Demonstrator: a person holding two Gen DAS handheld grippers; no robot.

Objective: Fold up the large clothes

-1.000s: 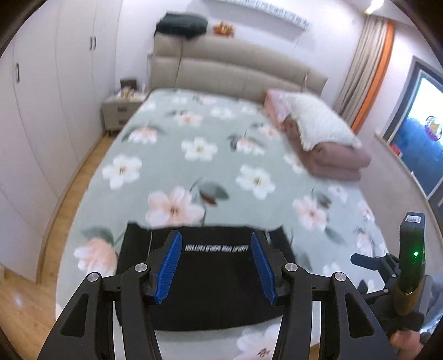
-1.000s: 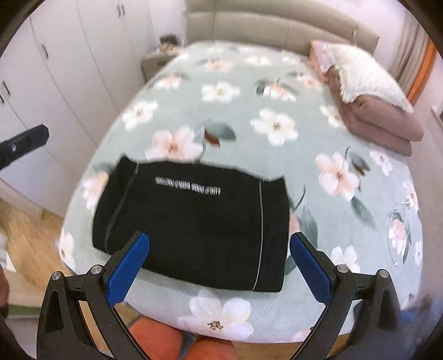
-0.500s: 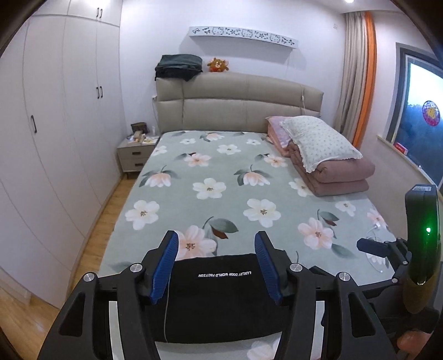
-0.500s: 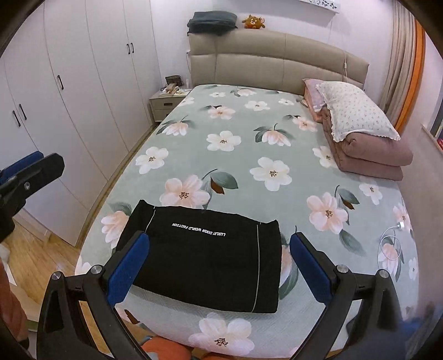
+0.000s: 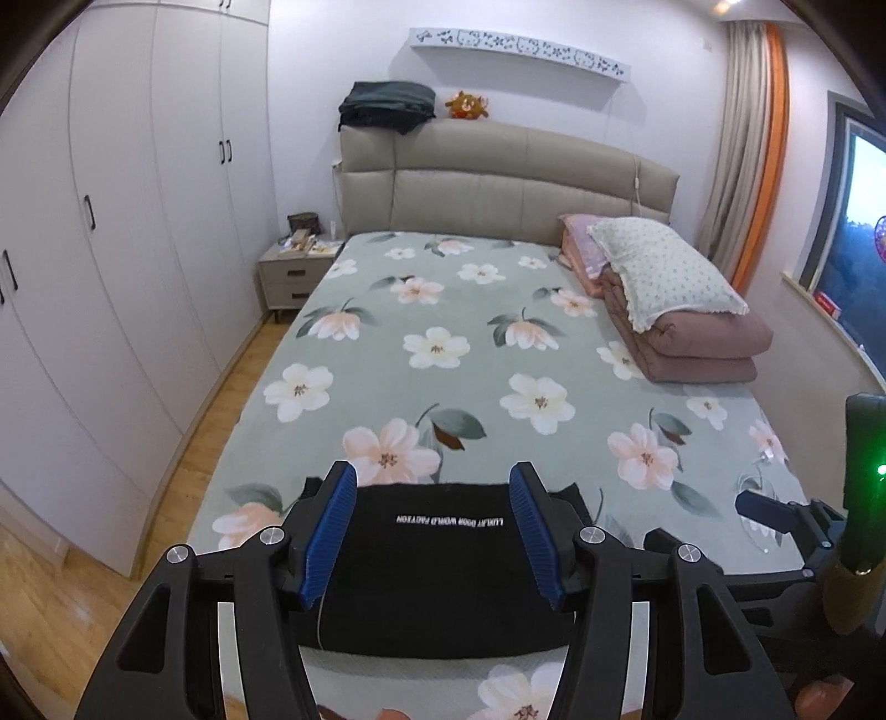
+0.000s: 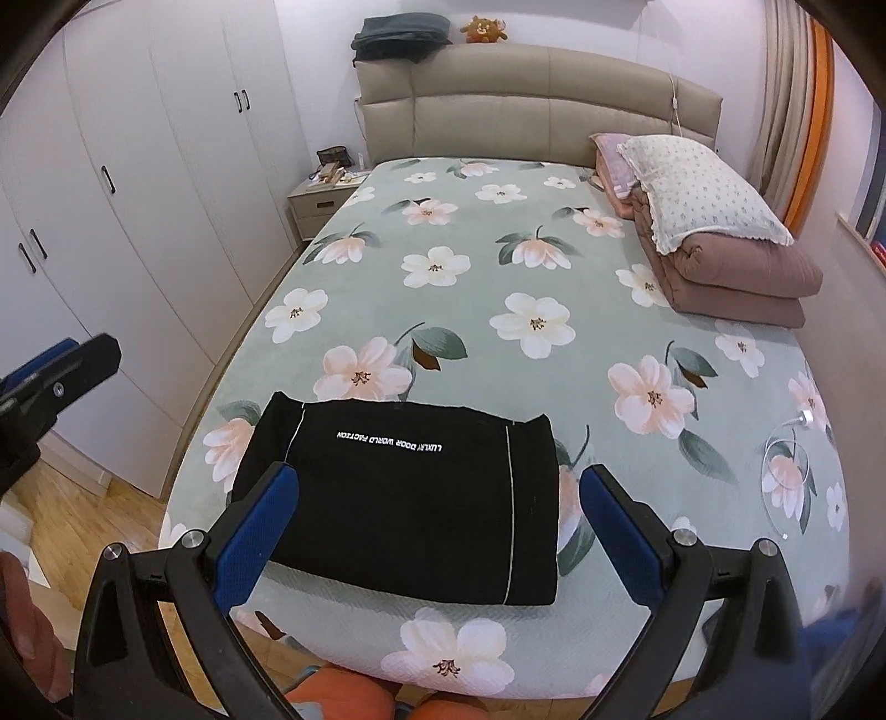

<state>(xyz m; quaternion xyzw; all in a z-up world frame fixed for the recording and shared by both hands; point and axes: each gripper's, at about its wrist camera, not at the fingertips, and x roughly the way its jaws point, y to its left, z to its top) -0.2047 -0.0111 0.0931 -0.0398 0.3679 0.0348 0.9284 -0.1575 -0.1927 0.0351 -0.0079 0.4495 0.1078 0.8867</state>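
Observation:
A black garment point(image 6: 398, 498) with a line of white lettering lies folded into a flat rectangle near the foot of the flowered bed point(image 6: 498, 288). My right gripper point(image 6: 438, 479) hovers above its near edge, open wide, with nothing between the blue pads. My left gripper point(image 5: 433, 476) is open too and hangs above the same black garment point(image 5: 437, 565) without touching it. One finger of the left gripper point(image 6: 61, 376) shows at the left edge of the right wrist view. Part of the right gripper point(image 5: 775, 509) shows at the right in the left wrist view.
A pillow point(image 6: 703, 194) rests on a folded pink quilt point(image 6: 747, 277) at the bed's far right. White wardrobes point(image 6: 138, 194) line the left wall beside a nightstand point(image 6: 321, 205). Dark folded clothes point(image 6: 398, 36) sit on the headboard. A person's orange-clad knees point(image 6: 343, 698) are at the bed's foot.
Both grippers have risen and drawn back from the garment, so more of the room shows. The garment lies still and folded. The left jaws stand slightly wider.

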